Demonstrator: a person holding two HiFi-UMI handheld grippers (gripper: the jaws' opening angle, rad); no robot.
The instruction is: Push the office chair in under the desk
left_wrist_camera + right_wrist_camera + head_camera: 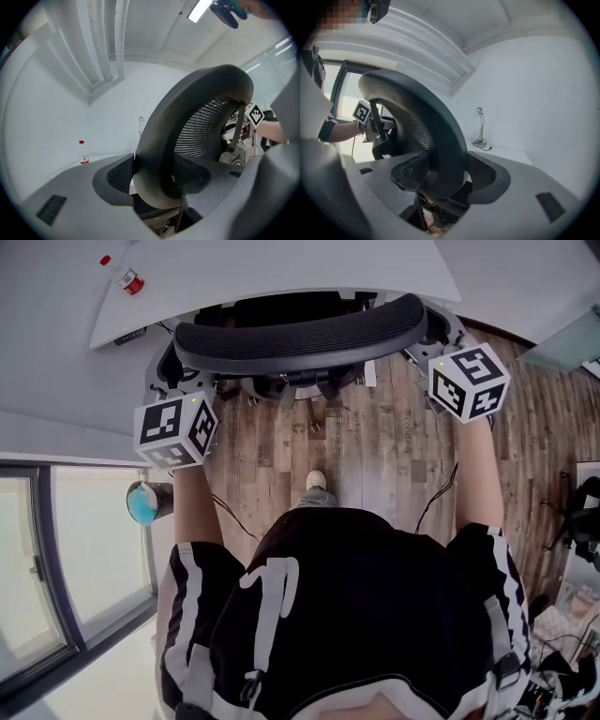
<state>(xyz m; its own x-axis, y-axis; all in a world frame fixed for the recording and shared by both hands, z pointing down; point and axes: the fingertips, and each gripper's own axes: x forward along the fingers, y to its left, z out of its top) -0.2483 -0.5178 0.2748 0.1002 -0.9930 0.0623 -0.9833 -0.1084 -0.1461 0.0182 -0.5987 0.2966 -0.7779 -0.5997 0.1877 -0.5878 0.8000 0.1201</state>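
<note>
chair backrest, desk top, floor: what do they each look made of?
Chair backrest: matte dark-grey rim, likely moulded plastic, around black woven mesh with an open weave.
Desk top: smooth white with low sheen, probably laminate.
Floor: brown planks with grain and seams, either wood or wood-look laminate.

Shirt [375,606]: black, short-sleeved, white stripes down each sleeve, white figure on the front.
Shoe [317,481]: pale toe.
Left gripper [159,180]: grey shell, dark mesh-textured jaws.
Left cube [175,430]: white, black square markers.
Right gripper [450,176]: same grey shell, same dark jaws.
Right cube [469,381]: white, black square markers.
</note>
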